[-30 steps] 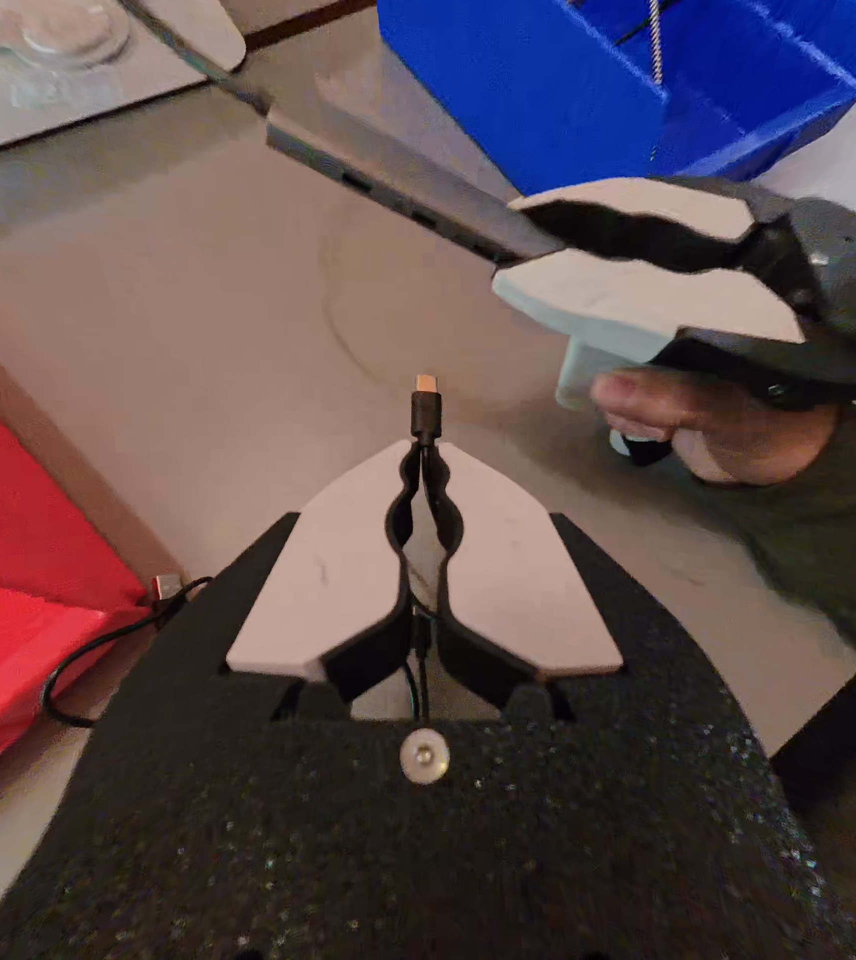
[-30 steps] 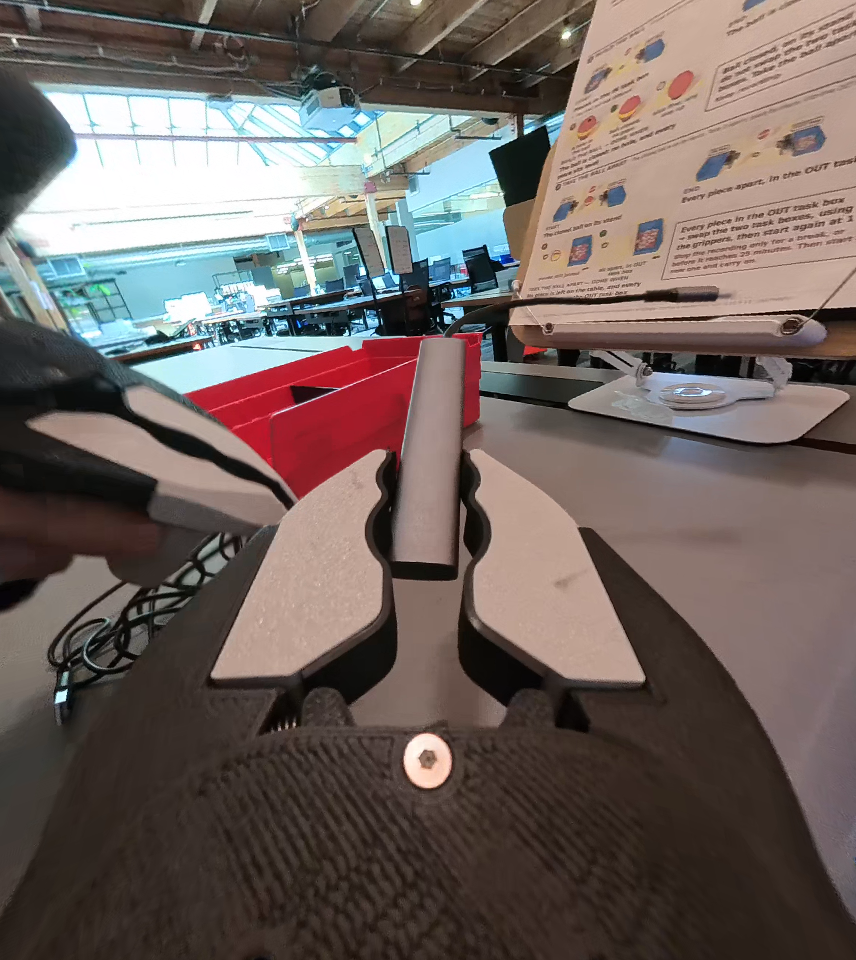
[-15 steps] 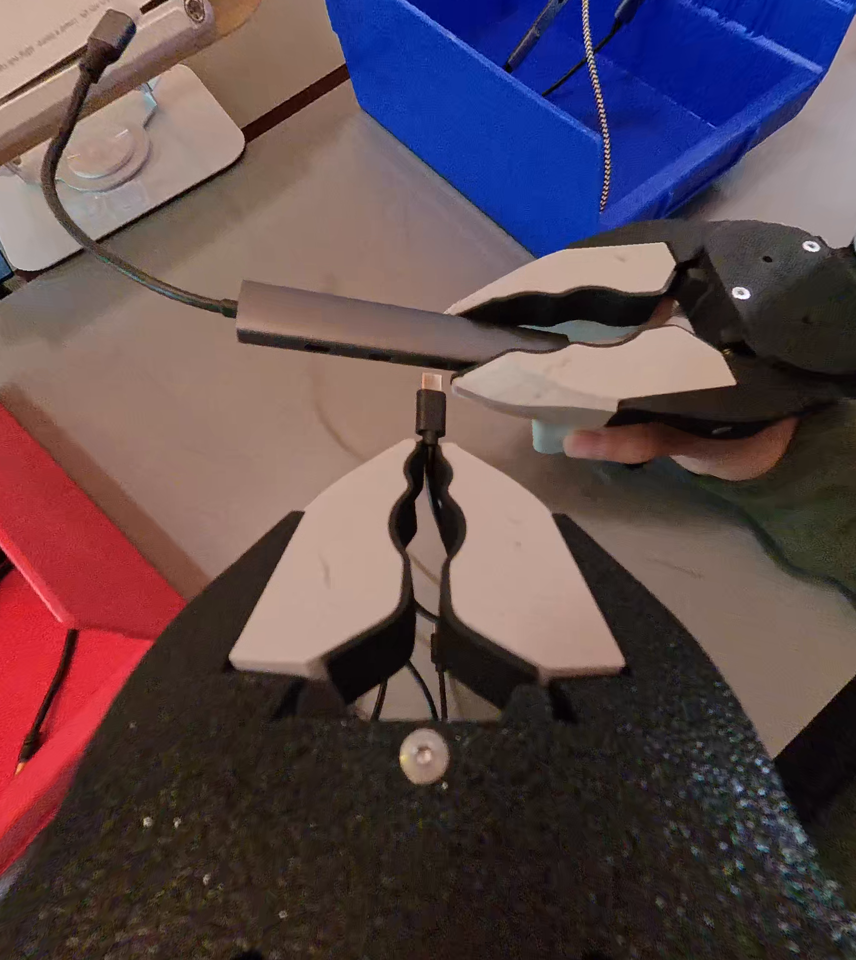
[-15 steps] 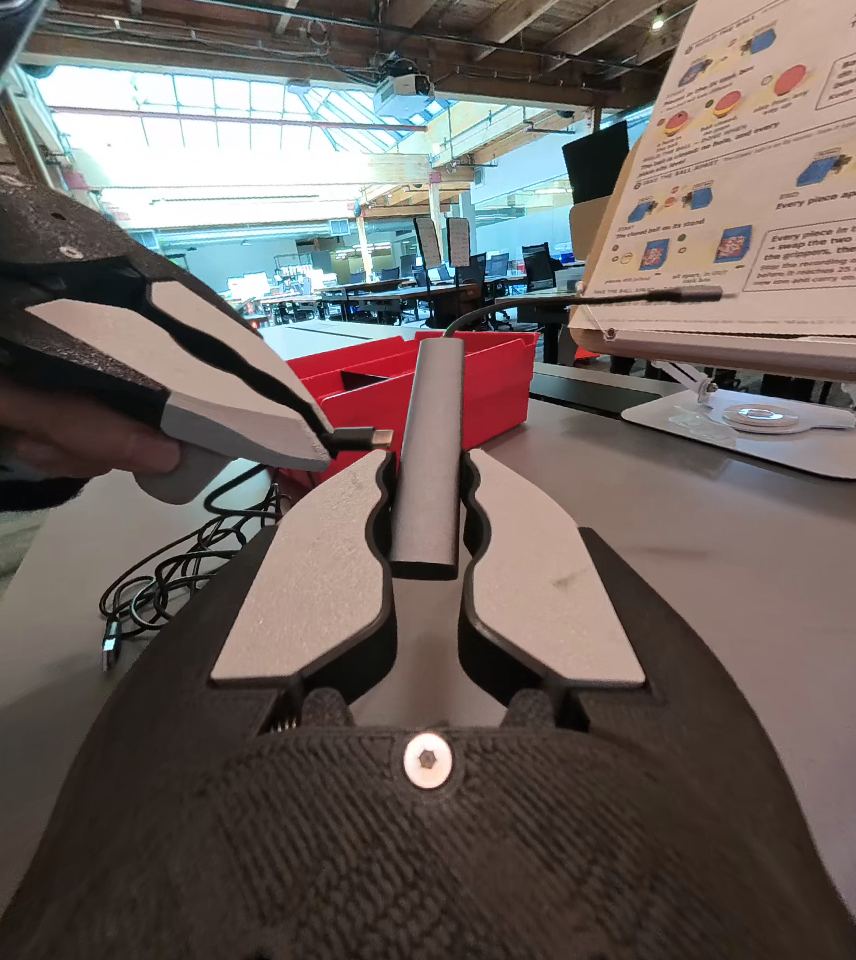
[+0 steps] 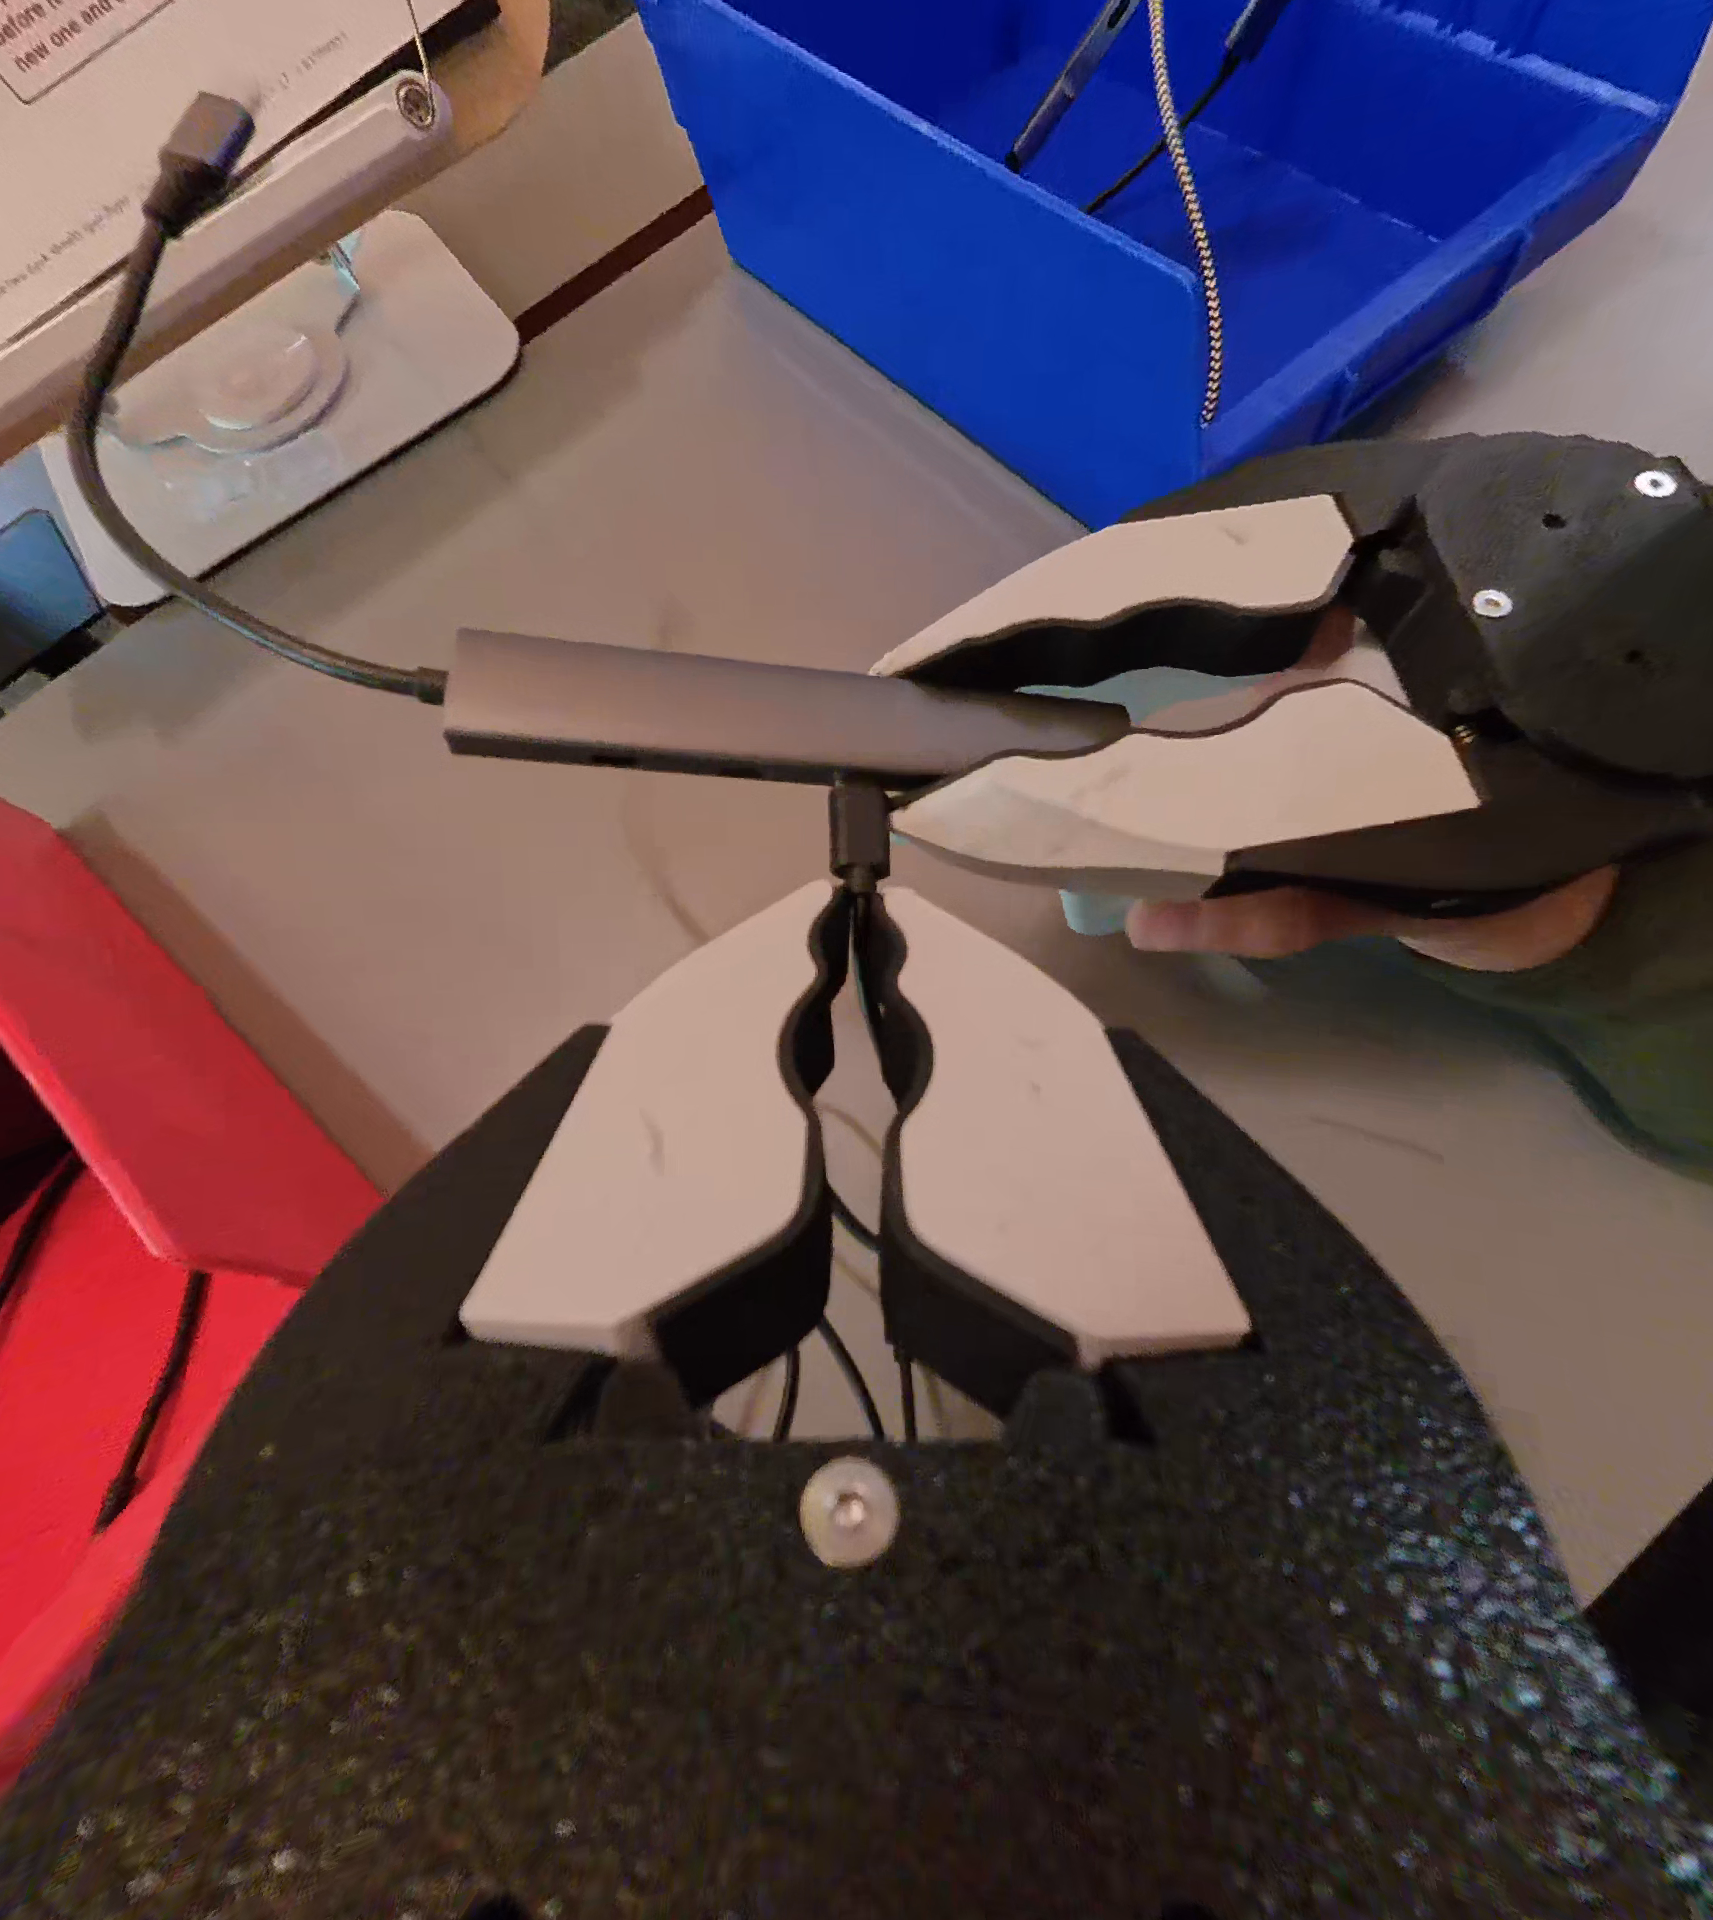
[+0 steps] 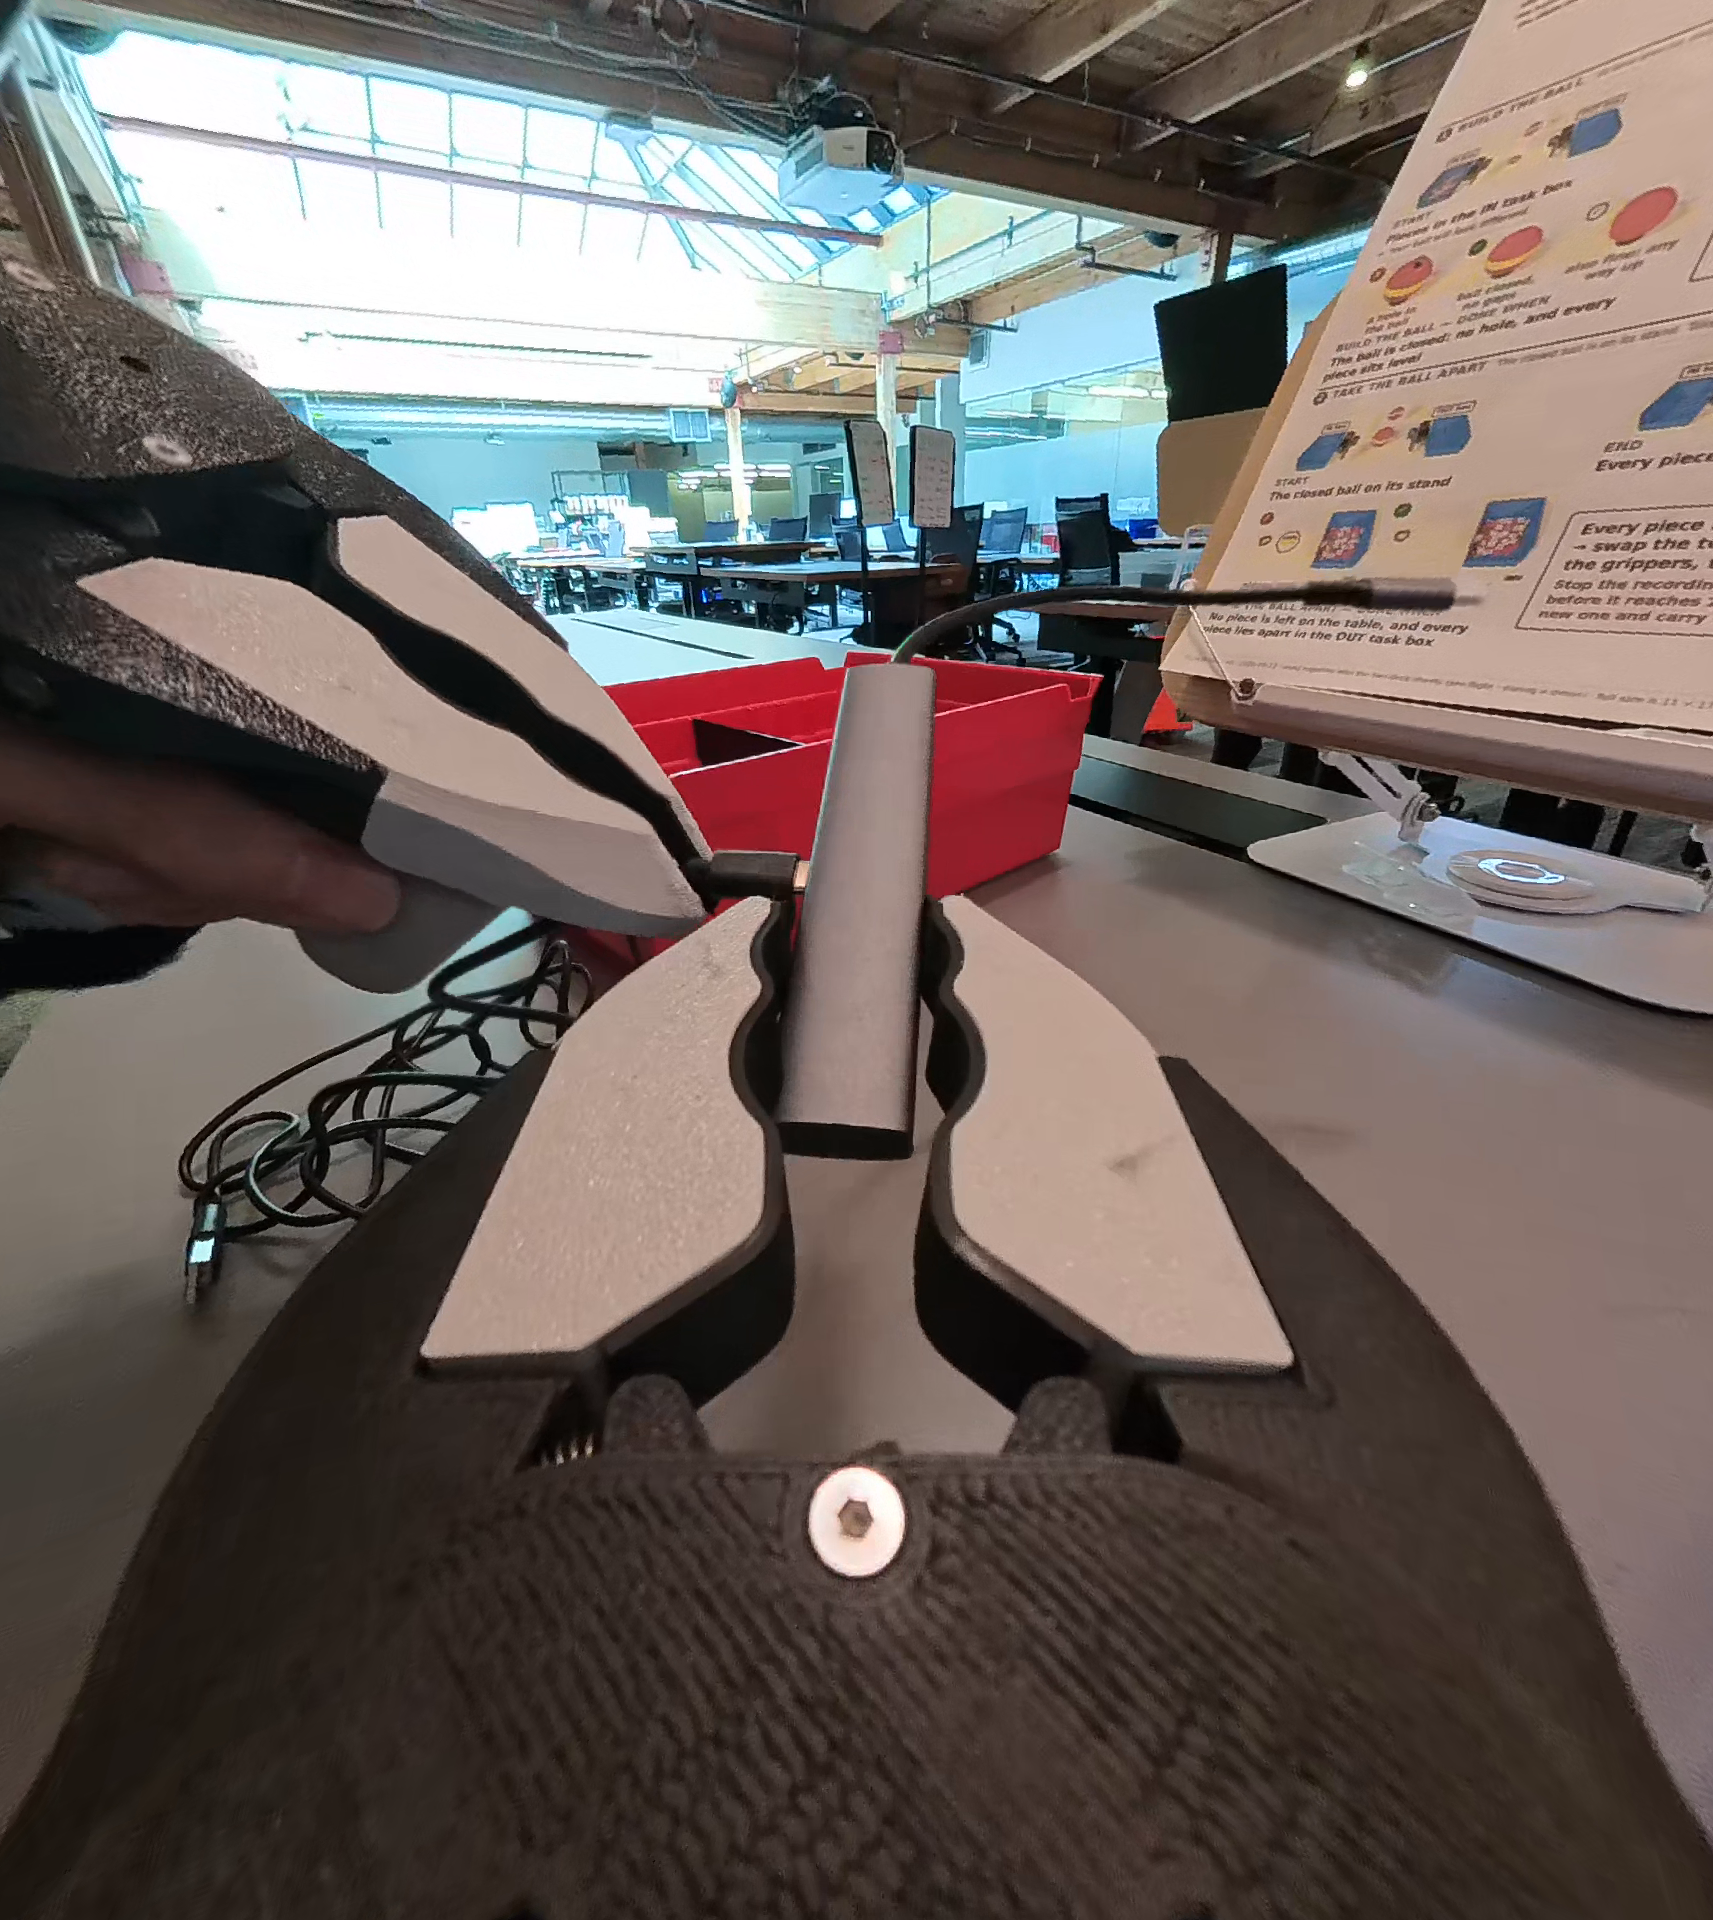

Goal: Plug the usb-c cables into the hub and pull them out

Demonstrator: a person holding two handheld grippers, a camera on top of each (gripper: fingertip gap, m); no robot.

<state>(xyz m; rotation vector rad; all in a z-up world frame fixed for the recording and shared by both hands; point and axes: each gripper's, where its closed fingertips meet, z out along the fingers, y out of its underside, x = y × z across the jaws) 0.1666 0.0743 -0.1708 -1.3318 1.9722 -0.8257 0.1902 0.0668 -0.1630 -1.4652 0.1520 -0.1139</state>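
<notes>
My right gripper (image 6: 852,914) is shut on the near end of a slim grey USB hub (image 6: 857,894) and holds it above the table; it also shows in the left wrist view (image 5: 914,727) with the hub (image 5: 686,707) pointing left. My left gripper (image 5: 857,899) is shut on a black USB-C cable just behind its plug (image 5: 860,826). The plug's tip meets the hub's near side edge. In the right wrist view the left gripper (image 6: 696,883) comes in from the left and the plug (image 6: 758,873) touches the hub's left side. The hub's own short lead (image 5: 135,343) curves away, its connector hanging free.
A blue bin (image 5: 1091,260) with cables stands at the back right. A red bin (image 5: 52,1091) with cables is at the left. An instruction sheet on a white stand (image 5: 291,343) is at the back left. A coil of black cable (image 6: 364,1122) lies on the grey table (image 6: 1454,1143). Less than 4 cm separates the two grippers' tips.
The left gripper has carried the plug forward until its tip meets the hub's side. The right gripper has swung the hub level and closer. Both grips are unchanged.
</notes>
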